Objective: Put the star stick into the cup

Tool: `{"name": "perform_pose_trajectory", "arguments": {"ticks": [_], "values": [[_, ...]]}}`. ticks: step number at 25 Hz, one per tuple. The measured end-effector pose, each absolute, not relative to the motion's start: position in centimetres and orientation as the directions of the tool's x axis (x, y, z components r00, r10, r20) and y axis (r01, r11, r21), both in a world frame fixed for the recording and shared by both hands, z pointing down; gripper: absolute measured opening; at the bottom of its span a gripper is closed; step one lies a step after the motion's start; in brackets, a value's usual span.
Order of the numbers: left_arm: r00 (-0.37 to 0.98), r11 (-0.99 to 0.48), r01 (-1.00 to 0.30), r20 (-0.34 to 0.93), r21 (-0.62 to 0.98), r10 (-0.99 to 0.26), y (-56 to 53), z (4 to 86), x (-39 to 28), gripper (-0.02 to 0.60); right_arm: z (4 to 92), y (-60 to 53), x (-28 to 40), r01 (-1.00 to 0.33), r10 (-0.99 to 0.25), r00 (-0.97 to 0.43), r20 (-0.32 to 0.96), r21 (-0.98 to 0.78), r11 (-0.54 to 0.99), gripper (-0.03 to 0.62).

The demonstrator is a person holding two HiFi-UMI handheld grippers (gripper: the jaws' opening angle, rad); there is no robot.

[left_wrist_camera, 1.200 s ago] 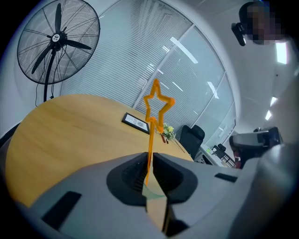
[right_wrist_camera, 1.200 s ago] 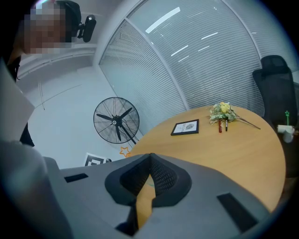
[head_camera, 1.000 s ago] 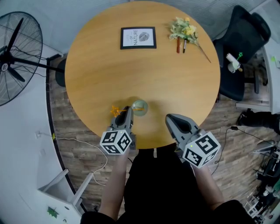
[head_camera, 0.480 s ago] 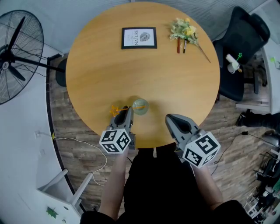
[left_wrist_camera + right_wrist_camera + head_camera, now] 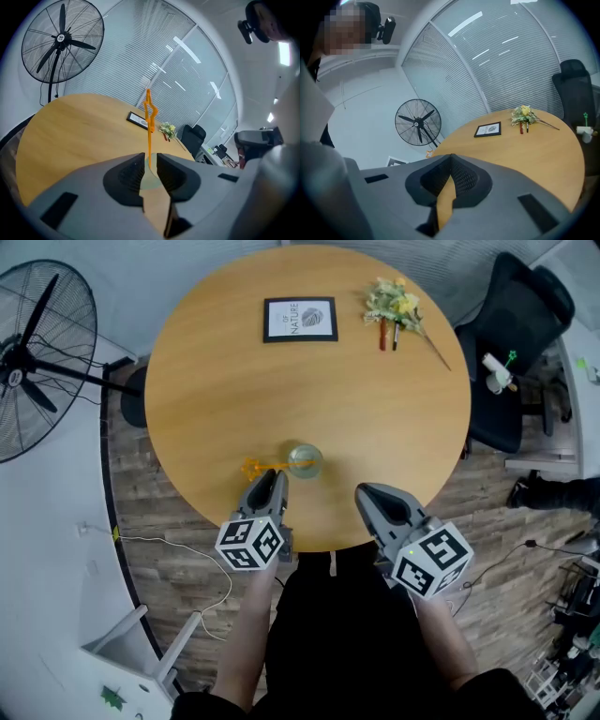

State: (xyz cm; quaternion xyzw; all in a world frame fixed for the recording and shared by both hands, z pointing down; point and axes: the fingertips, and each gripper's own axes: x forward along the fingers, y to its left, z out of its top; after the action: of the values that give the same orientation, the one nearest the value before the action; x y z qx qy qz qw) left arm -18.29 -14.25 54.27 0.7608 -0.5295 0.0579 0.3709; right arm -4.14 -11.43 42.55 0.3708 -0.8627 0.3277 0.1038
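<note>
While looking steeply down, finds the orange star stick (image 5: pixel 272 463) set with its lower end inside the small clear cup (image 5: pixel 305 460), slanting out over the rim to the left with the star head above bare wood just beside the cup. Shows the same star stick (image 5: pixel 149 131) in the left gripper view as a thin, near-upright line just beyond the jaw tips, star end up, foot sunk in the greenish glass. Places the left hand-held gripper (image 5: pixel 269 476) just short of the stick and near the cup, with jaws a narrow slit apart and pinching nothing, wood and cup visible through the slit. Puts the right hand-held gripper (image 5: pixel 364 490) to the right of the cup and apart from it, over the near edge, with jaw tips pressed together on nothing. Carries all this on a round wooden counter (image 5: pixel 375 418). Holds, well apart at the far side, a black-framed print (image 5: pixel 300 320) lying flat and, to its right, a small bunch of flowers (image 5: pixel 396 304) with two pens (image 5: pixel 387 337) tucked under it. Leaves off the counter a black standing fan (image 5: pixel 28 362) on the left and a black office chair (image 5: pixel 520 343) on the right.
</note>
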Motion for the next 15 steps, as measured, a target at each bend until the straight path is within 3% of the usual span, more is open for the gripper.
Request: {"name": "perform_pose_trajectory", "arguments": {"ticks": [15], "values": [[0.468,-0.22,-0.837,0.444,0.502,-0.764,-8.7,52.2,-19.4,0.06,42.1,-5.7,-6.1,-0.706,-0.597,-0.703,0.388,-0.486,0.515,0.009]]}}
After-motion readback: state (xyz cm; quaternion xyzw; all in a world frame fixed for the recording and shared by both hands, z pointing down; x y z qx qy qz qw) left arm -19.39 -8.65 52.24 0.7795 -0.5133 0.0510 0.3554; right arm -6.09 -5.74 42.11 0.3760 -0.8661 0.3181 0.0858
